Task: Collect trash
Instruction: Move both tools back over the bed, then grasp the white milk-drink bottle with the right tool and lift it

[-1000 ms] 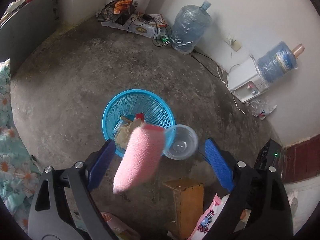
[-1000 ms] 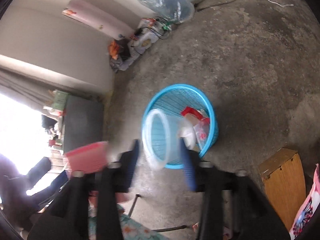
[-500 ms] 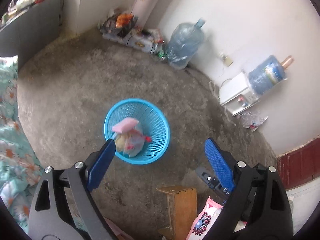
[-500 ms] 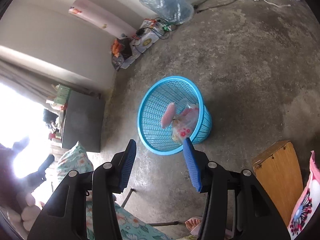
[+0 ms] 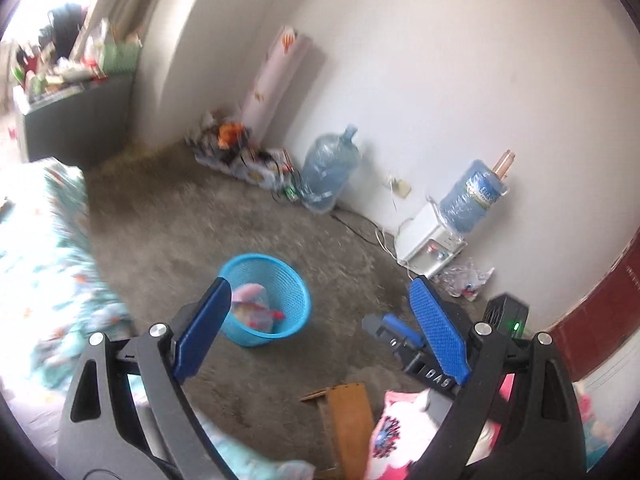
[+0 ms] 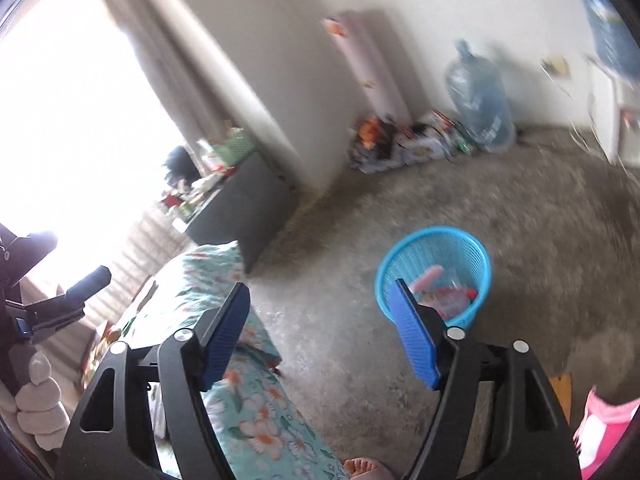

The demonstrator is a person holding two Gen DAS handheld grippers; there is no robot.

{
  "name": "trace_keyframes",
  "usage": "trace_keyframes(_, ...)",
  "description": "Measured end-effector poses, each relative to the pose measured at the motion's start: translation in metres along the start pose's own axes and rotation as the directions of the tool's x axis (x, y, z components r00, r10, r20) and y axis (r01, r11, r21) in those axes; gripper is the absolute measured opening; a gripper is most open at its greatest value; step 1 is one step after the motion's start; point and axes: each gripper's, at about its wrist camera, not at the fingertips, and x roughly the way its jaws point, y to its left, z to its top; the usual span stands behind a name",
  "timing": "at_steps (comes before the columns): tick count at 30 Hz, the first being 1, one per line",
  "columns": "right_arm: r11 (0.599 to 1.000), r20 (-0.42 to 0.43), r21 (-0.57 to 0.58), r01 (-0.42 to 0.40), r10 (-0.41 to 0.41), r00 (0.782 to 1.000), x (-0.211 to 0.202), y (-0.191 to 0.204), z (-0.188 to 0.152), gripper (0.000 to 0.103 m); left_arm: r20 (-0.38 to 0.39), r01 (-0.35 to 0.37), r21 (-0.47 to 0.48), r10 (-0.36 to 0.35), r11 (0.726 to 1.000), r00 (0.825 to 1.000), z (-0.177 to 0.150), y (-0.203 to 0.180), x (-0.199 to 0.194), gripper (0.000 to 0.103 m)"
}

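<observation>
The blue mesh basket (image 5: pixel 297 305) (image 6: pixel 481 270) stands on the concrete floor. Inside it lie a pink pack (image 5: pixel 249 292) (image 6: pixel 429 276) and clear plastic trash with red bits (image 6: pixel 452 298). My left gripper (image 5: pixel 318 292) hangs open above and behind the basket, with nothing between its blue pads. My right gripper (image 6: pixel 320 294) is also raised and its jaws are opening, with nothing between them; the basket sits beyond its right finger. In the left wrist view the right gripper (image 5: pixel 394 330) shows low at the right. The whole scene is motion-blurred.
A floral bedspread (image 5: pixel 48 264) (image 6: pixel 244 364) lies at the left. A wooden stool (image 5: pixel 348 412) and a pink bag (image 5: pixel 400 432) are near me, with a bare foot (image 6: pixel 364 466) below. A water jug (image 5: pixel 330 172), a dispenser (image 5: pixel 432 240) and clutter line the wall.
The pink pack and the clear container left the jaws and landed in the basket. Both grippers rose and drew back from it. The right jaws spread wider.
</observation>
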Motion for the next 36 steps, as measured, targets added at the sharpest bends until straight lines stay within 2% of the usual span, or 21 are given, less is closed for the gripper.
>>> trace_keyframes(3,0.993,0.018,-0.097,-0.067,0.069,0.997,-0.021,0.033,-0.003,0.079,0.060,-0.059,-0.015,0.060,0.998,0.996,-0.010,0.012,-0.057,0.087)
trace_keyframes(6,0.980,0.006,-0.144,-0.139,0.141,0.990,-0.036,0.053,-0.009,0.080,0.129,-0.154,-0.055,0.160,0.986,0.979,-0.024,0.033,-0.120,0.087)
trace_keyframes(9,0.961,-0.023,-0.170,-0.219,0.218,0.976,-0.043,0.073,-0.013,0.080,0.188,-0.257,-0.123,0.277,0.959,0.942,-0.047,0.054,-0.183,0.087)
trace_keyframes(12,0.938,-0.054,-0.189,-0.290,0.285,0.957,-0.046,0.097,-0.020,0.080,0.225,-0.346,-0.215,0.391,0.913,0.893,-0.078,0.075,-0.241,0.087)
trace_keyframes(15,0.912,-0.112,-0.182,-0.368,0.353,0.929,-0.042,0.121,-0.029,0.080,0.229,-0.401,-0.278,0.466,0.873,0.855,-0.111,0.090,-0.282,0.087)
trace_keyframes(16,0.901,-0.144,-0.185,-0.392,0.370,0.918,-0.039,0.137,-0.038,0.080,0.225,-0.414,-0.296,0.484,0.861,0.846,-0.123,0.094,-0.292,0.087)
trace_keyframes(17,0.901,-0.144,-0.185,-0.392,0.370,0.918,-0.039,0.137,-0.038,0.080,0.219,-0.422,-0.314,0.497,0.851,0.840,-0.134,0.100,-0.301,0.087)
trace_keyframes(20,0.883,-0.199,-0.179,-0.434,0.399,0.895,-0.034,0.156,-0.051,0.080,0.189,-0.428,-0.379,0.521,0.821,0.832,-0.164,0.114,-0.317,0.087)
trace_keyframes(24,0.852,-0.267,-0.205,-0.482,0.425,0.865,-0.031,0.188,-0.066,0.080,0.170,-0.433,-0.414,0.535,0.801,0.828,-0.188,0.127,-0.329,0.087)
trace_keyframes(27,0.808,-0.342,-0.237,-0.539,0.450,0.825,-0.032,0.223,-0.081,0.080,0.151,-0.471,-0.401,0.564,0.786,0.812,-0.194,0.132,-0.330,0.087)
trace_keyframes(30,0.737,-0.446,-0.292,-0.609,0.459,0.769,-0.020,0.269,-0.099,0.080,0.096,-0.532,-0.367,0.600,0.763,0.794,-0.200,0.136,-0.323,0.087)
trace_keyframes(33,0.676,-0.554,-0.353,-0.647,0.406,0.727,0.000,0.320,-0.129,0.080,0.051,-0.577,-0.322,0.622,0.751,0.781,-0.209,0.138,-0.311,0.087)
trace_keyframes(35,0.643,-0.615,-0.397,-0.655,0.342,0.710,0.017,0.349,-0.150,0.080,0.026,-0.583,-0.296,0.616,0.757,0.787,-0.216,0.139,-0.303,0.087)
trace_keyframes(36,0.615,-0.659,-0.439,-0.655,0.276,0.700,0.036,0.374,-0.170,0.080,0.017,-0.581,-0.290,0.611,0.761,0.791,-0.219,0.140,-0.300,0.087)
